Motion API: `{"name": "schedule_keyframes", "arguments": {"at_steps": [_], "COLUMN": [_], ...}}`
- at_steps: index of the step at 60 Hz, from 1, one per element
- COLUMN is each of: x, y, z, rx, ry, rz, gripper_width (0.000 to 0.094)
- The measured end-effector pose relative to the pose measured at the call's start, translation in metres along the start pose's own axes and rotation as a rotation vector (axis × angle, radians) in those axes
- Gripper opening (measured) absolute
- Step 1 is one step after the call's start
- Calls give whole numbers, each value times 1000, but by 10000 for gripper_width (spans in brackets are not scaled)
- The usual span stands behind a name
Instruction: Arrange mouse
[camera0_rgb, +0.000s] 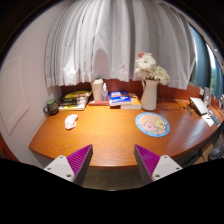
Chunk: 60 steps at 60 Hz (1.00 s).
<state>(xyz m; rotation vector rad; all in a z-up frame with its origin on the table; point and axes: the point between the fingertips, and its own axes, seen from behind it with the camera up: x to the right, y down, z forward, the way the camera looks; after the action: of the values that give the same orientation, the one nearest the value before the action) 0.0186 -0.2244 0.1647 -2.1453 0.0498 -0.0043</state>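
Tongs (113, 162) are spread wide, holding nothing. White mouse (71, 121) sits on the table (110, 140), well beyond the left finger. Probably light, hard, slick plastic, so I'd pinch its flanks.

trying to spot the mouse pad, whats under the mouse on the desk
The mouse lies straight on the bare wooden desk, far ahead of the open gripper. No pad shows around it. The round blue mat sits apart from it, nearer the vase. The spot directly beneath the mouse is hidden.
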Motion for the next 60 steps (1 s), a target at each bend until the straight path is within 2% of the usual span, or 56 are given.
{"name": "schedule_keyframes", "arguments": {"at_steps": [3, 14, 31, 47, 52, 60], "x": [-32, -111, -213, -263, -266, -265], "y": [43, 67, 46, 3, -3, -2], "z": [49, 115, 219, 303, 319, 337], "rx": [-31, -108, -169, -161, -174, -189], "ry": [-13, -85, -149, -160, -155, -133], "rz": [-7, -18, -51, -52, -50, -57], "gripper_width": [837, 839, 844, 842, 803, 607]}}
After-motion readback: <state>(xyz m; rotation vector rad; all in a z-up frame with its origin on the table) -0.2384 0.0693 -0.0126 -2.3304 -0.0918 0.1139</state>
